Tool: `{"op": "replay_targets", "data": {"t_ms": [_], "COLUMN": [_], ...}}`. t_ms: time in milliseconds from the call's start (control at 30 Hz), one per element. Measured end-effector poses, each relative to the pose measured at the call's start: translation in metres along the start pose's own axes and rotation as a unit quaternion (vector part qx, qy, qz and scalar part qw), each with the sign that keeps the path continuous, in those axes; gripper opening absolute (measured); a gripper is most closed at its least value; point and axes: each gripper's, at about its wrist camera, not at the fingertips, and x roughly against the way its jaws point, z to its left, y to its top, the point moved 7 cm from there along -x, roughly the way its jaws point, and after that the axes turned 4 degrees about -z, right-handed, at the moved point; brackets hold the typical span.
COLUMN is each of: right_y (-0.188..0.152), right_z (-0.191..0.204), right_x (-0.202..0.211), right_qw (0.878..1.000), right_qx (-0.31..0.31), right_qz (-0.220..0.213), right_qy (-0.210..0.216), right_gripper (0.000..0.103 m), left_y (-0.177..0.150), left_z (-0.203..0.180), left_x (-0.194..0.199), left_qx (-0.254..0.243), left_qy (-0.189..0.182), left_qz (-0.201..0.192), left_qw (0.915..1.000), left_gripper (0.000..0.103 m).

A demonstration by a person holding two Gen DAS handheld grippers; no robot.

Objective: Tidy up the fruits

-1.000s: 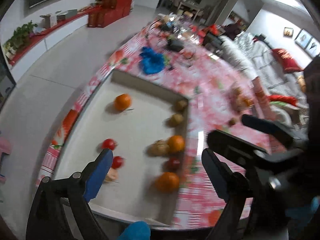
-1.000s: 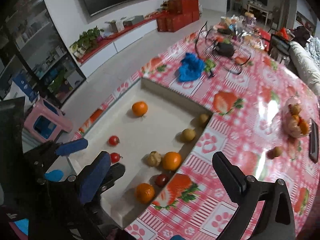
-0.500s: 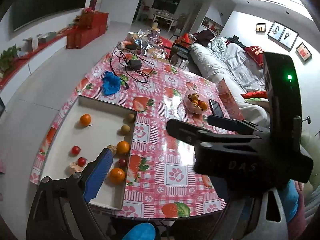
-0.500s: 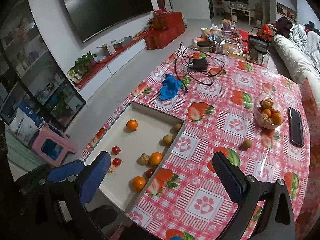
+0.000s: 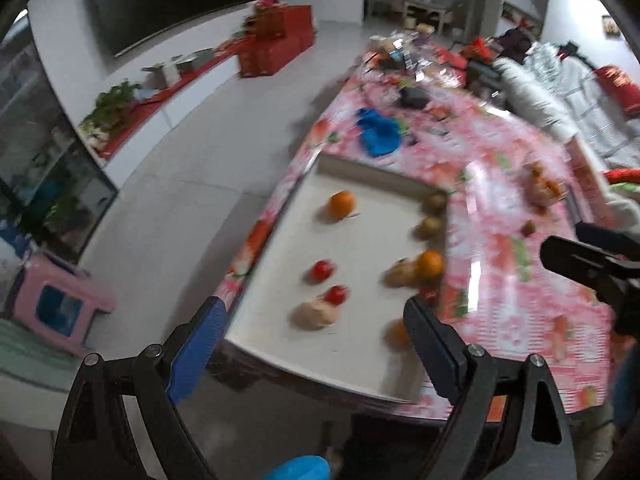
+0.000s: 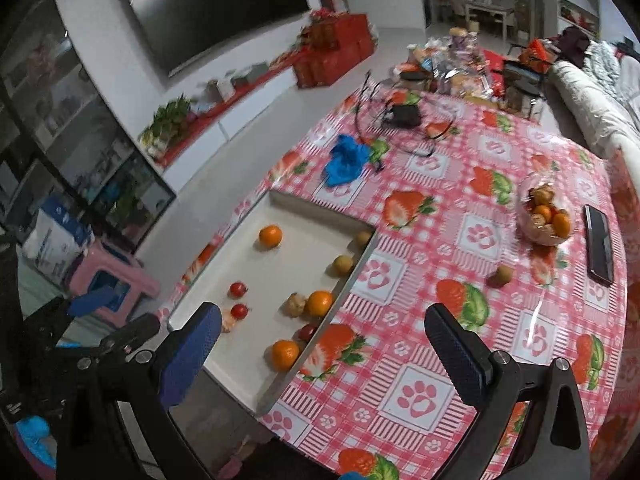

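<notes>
The left hand-held gripper (image 5: 316,332) is hanging released over the near end of the tray (image 5: 280,280), nothing between its fingers; its right finger is covering part of an orange (image 5: 394,334), and the whole view is smearing with blur, so the small brown fruits are hard to identify. The right hand-held gripper (image 6: 320,340) is likewise standing released and empty, above the surface (image 6: 440,208) at the tray's right wall. The fruits are lying loose in the tray: oranges, tomatoes (image 6: 239,300), pale lumps. One brown fruit (image 6: 500,276) is sitting alone on the surface near the bowl (image 6: 544,216). Compared with half a second ago, the left view is showing the tray much closer and the right hand-held gripper is filling far less of it.
</notes>
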Motion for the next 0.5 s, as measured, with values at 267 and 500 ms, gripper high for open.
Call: {"op": "replay_targets", "data": {"t_ms": [267,500], "right_y": [-0.026,-0.032], "right_z": [0.019,0.015], "right_x": [-0.055,-0.082], "right_qw": [0.996,0.994], "right_qx": [0.049,0.048], "right_qz": [0.066,0.096], "right_qy": [-0.02,-0.027], "right_gripper": [0.102,0.102], "left_y": [-0.032,-0.037], "left_z": [0.002,-0.003], "left_x": [-0.052,-0.076], "left_qx": [0.004,0.005], "left_qy": [0.003,-0.008], "left_qz": [0.046,0.067], "left_qw": [0.9989,0.9977], "left_gripper": [0.092,0.092]}}
